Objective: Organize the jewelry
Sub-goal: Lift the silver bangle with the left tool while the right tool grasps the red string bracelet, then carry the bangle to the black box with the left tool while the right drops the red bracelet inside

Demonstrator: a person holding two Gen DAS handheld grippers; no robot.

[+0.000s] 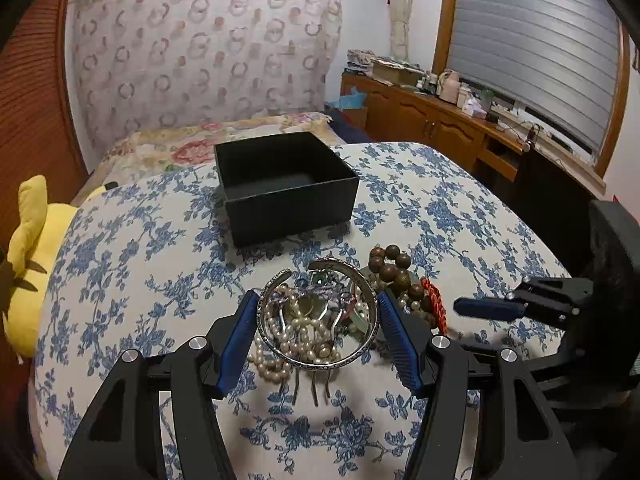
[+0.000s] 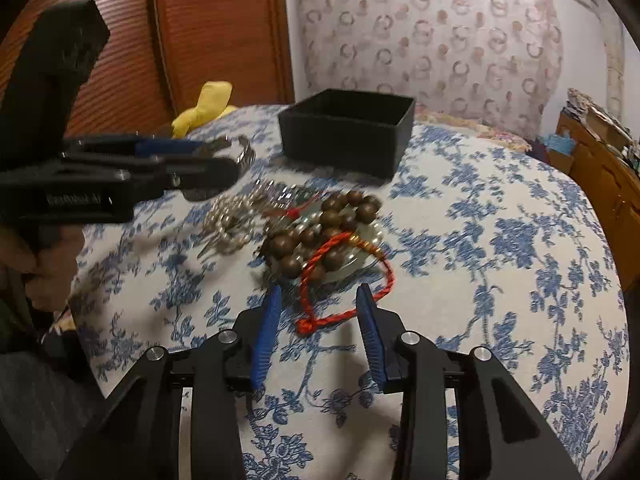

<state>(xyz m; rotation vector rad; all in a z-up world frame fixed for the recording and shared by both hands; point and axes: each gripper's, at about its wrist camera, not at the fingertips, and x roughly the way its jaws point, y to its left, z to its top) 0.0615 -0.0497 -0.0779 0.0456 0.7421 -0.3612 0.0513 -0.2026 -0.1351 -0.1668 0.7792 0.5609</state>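
Jewelry lies in a heap on the worktop (image 1: 120, 280), which wears a white cloth with blue flowers; the left hand-held gripper (image 1: 316, 312) has its blue pads on both sides of a silver bangle (image 1: 320, 320), pinching it just above the heap; in the right wrist view the bangle looks lifted off the cloth. Under the bangle sit white pearls (image 1: 296, 340) and a metal hair comb (image 1: 312, 388) with its teeth poking out toward the camera; beside them, to the right, are brown wooden beads (image 2: 320, 232) and a red cord (image 2: 344, 280), which lies across a pale round piece and loops out onto the cloth. The right hand-held gripper (image 2: 318, 312) is spread apart, low over the near end of the red cord, with nothing pinched. A hand (image 2: 48, 264) holds the left tool; its side has white writing, too blurry to read. Farther back stands a black box (image 1: 288, 184), open on top, well apart from the heap; nothing stands between them. A yellow soft toy (image 1: 32, 240) sits past the left edge; behind are a flowered bed, a patterned curtain and a wooden cupboard.
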